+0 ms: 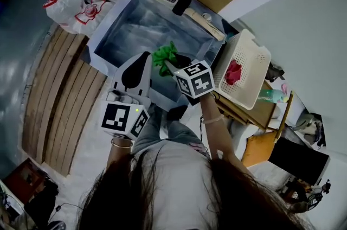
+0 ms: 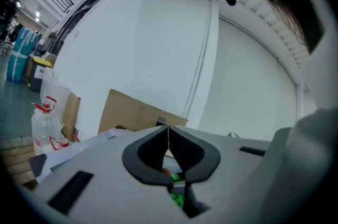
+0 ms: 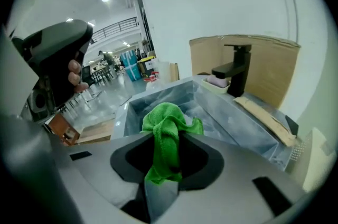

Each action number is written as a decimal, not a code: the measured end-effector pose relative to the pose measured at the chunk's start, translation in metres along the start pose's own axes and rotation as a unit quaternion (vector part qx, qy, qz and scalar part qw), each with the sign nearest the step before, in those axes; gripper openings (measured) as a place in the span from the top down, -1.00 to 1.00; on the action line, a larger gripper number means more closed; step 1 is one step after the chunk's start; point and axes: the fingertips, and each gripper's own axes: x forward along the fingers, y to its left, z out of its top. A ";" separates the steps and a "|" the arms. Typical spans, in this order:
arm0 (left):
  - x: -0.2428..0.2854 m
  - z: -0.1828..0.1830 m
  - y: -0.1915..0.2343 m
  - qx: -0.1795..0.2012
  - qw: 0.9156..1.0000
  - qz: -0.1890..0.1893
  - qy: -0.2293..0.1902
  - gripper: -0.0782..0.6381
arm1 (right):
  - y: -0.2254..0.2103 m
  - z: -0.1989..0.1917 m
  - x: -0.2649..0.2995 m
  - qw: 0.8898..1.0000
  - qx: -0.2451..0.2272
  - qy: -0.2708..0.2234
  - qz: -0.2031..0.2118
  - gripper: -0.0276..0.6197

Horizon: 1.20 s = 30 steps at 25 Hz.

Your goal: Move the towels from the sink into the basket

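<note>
right claw [image 1: 169, 63] is clamped on the green towel [image 1: 164, 53], hanging over the sink [image 1: 135, 28]; basket [image 1: 255, 55] sits just off to its right, 1 red towel [image 1: 233, 72] inside already, left claw [image 1: 143, 58] pinched closed, empty

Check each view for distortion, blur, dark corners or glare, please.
Head view: fairly sharp, wooden planks bowed by the wide lens. Left gripper view: fisheye, black corners, bright washed-out wall. Right gripper view: black corners too, green towel crisp, far hall soft.

Black faucet [image 3: 238, 71] before cardboard [image 3: 275, 67]; plastic bags [image 1: 69, 4] beside wooden pallet [image 1: 58, 107]
</note>
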 end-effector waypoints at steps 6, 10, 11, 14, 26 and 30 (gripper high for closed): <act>0.012 0.002 -0.036 0.017 0.999 -0.028 0.003 0.75 | -0.009 0.004 -0.042 0.999 0.011 -0.040 -0.013 0.53; 0.019 0.001 -0.060 0.024 0.999 -0.043 0.007 0.76 | -0.013 0.005 -0.071 0.998 0.011 -0.061 -0.017 0.53; 0.021 0.001 -0.066 0.026 0.999 -0.047 0.008 0.76 | -0.014 0.004 -0.077 0.998 0.012 -0.066 -0.018 0.53; 0.026 0.001 -0.086 0.032 0.998 -0.060 0.008 0.75 | -0.020 -0.001 -0.096 0.997 0.016 -0.077 -0.025 0.53; 0.039 -0.002 -0.164 0.055 0.992 -0.115 0.012 0.75 | -0.047 -0.029 -0.164 0.990 0.045 -0.116 -0.060 0.53; 0.042 -0.008 -0.187 0.062 0.989 -0.131 0.018 0.75 | -0.059 -0.044 -0.187 0.988 0.058 -0.123 -0.076 0.53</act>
